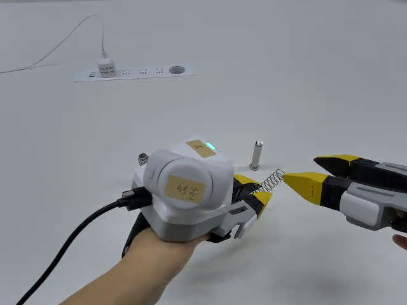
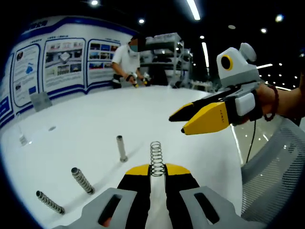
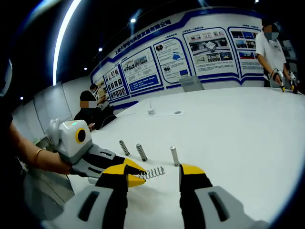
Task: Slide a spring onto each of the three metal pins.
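Observation:
A small coil spring (image 1: 272,180) sticks out from the yellow jaws of my left gripper (image 1: 257,194), which is shut on its near end. The left gripper view shows the spring (image 2: 157,159) upright above the left gripper (image 2: 157,170). Just beyond it stands a bare metal pin (image 1: 256,155) (image 2: 122,148) (image 3: 175,156). Two pins with springs on them (image 2: 83,180) (image 2: 50,202) (image 3: 141,152) stand to the left. My right gripper (image 1: 302,169) (image 2: 176,124) (image 3: 153,177) is open, its tips close to the free end of the spring (image 3: 152,172) without touching it.
A white power strip (image 1: 133,72) with a plugged-in cable lies at the far left of the white table (image 1: 305,89). Other people stand and sit in the background, by a wall of posters (image 3: 190,52). A mesh chair (image 2: 271,181) is at the right.

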`<state>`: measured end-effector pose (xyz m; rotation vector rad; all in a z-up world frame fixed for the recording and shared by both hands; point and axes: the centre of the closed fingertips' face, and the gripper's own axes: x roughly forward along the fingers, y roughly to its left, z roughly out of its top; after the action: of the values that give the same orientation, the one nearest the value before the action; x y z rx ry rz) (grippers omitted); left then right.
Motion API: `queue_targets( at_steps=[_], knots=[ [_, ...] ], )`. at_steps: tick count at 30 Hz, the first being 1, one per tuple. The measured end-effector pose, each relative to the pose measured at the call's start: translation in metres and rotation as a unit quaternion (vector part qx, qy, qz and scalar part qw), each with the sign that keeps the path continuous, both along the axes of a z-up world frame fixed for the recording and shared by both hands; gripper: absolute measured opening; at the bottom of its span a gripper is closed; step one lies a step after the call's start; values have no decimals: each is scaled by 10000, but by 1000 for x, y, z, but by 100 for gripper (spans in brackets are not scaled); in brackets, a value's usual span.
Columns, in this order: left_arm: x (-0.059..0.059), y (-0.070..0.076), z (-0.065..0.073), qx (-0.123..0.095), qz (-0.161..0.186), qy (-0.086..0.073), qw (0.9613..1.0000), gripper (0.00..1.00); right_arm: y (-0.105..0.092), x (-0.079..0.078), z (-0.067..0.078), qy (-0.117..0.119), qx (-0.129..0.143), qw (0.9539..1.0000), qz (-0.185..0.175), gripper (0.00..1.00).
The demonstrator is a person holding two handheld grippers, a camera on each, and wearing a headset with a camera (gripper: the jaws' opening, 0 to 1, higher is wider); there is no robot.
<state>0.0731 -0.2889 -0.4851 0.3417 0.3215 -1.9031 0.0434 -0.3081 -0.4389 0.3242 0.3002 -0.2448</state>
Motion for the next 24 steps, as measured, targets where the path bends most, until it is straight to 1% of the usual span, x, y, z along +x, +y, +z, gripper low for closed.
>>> queue_targets(
  at_steps=[2,5,7,12,13,17,20,21,23,24],
  knots=[
    [1,4,4,-61,-18,29,10000,10,1,2,1,-44,68,10000,8,44],
    [-1,10,10,-198,-39,107,9997,10,3,5,3,-157,282,9995,19,42],
    [-1,13,12,-261,-45,97,9996,10,5,7,4,-241,380,9990,38,41],
    [-3,21,17,-399,-82,116,9991,10,15,12,4,-300,588,9976,187,37],
    [-3,23,19,-433,-64,143,9989,10,17,13,4,-320,668,9970,221,36],
    [-3,28,26,-563,-73,223,9981,10,21,16,4,-385,848,9953,250,32],
    [-3,32,31,-653,-61,321,9973,10,24,18,4,-423,956,9941,287,32],
    [-3,33,34,-693,-35,448,9966,10,25,19,5,-433,983,9938,300,32],
    [-1,36,39,-768,1,570,9954,10,28,20,5,-438,1037,9931,327,31],
    [0,37,39,-772,19,610,9952,10,29,21,5,-440,1073,9926,352,30]
  ],
)
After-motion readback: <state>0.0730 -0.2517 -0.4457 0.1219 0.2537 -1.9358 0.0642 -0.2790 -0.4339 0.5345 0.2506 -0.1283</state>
